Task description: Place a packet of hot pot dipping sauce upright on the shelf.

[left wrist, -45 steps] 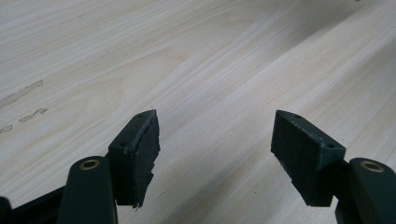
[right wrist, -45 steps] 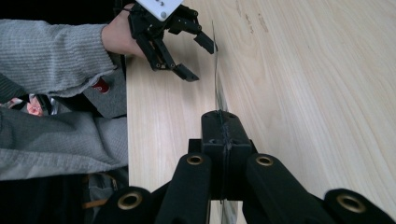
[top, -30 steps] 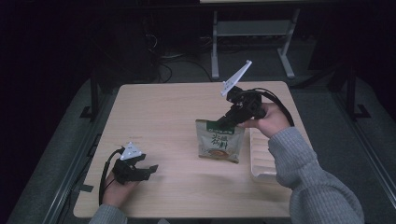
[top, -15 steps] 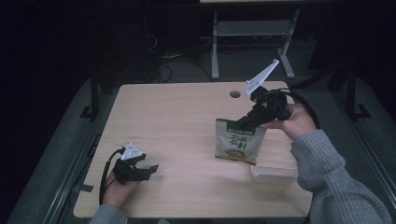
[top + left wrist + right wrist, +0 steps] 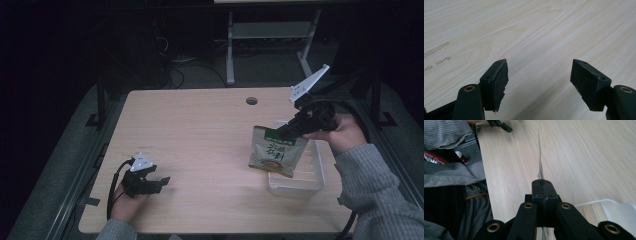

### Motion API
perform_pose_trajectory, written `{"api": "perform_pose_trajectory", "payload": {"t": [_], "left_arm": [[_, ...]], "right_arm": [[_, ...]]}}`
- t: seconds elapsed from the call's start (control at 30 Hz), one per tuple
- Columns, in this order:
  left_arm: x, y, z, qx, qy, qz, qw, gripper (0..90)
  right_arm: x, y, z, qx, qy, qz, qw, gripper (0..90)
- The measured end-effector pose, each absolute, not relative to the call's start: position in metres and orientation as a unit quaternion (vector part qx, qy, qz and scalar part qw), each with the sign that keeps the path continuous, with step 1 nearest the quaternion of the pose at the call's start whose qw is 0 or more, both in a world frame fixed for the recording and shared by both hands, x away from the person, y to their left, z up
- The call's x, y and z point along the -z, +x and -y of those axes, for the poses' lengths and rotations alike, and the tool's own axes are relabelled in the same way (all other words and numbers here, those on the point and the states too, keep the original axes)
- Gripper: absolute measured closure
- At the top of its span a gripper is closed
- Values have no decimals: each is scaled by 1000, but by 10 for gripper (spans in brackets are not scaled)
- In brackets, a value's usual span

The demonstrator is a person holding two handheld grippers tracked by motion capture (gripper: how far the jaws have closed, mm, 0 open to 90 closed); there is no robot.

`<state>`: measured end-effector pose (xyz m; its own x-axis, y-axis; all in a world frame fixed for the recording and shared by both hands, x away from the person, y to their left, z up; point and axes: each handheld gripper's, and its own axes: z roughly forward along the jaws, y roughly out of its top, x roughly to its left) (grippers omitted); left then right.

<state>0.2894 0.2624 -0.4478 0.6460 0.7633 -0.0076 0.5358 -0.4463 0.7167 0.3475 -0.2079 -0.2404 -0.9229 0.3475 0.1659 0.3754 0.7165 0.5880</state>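
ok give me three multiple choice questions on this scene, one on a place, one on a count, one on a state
1. Where does the food pouch hang?
A. over the clear plastic tray
B. beside the left gripper
C. over the cable hole

2. How many grippers hold something?
A. none
B. one
C. two

3. How do the left gripper jaws stand?
A. shut on the pouch
B. shut on nothing
C. open, nothing between them

Key:
1 A: the high view shows the pouch's lower edge in front of the tray at the table's right side.
2 B: the right gripper pinches the pouch's top edge, and the left one holds nothing.
3 C: the left gripper view shows bare wood between the spread jaws.
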Motion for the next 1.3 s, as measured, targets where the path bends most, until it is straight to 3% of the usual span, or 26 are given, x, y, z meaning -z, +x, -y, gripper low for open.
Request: {"api": "perform_pose_trajectory", "payload": {"t": [1.3], "left_arm": [[448, 291, -264, -160, 833, -394, 354, 293]], "right_arm": [[237, 314, 276, 322, -201, 925, 7, 897]]}}
